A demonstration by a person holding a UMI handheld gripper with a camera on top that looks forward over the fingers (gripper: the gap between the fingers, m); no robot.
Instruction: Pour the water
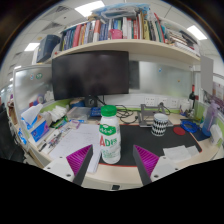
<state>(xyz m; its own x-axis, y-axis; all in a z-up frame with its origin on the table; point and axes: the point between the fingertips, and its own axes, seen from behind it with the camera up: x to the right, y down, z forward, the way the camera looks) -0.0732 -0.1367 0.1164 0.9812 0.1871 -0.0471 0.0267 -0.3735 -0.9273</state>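
Observation:
A white bottle [110, 137] with a green cap and green "AD" lettering stands upright on a pale block [110, 176] at the desk's front. My gripper [112, 160] is open, and its purple pads [80, 159] flank the bottle with a clear gap at each side. The bottle stands between the fingers, near their tips, resting on its own base. A black-and-white patterned cup [161, 124] stands on the desk beyond and to the right of the fingers.
A black monitor [91, 75] stands behind the bottle under a shelf of books [115, 28]. Blue and white boxes [35, 128] lie to the left. A dark mat [176, 130] and cluttered small items lie to the right.

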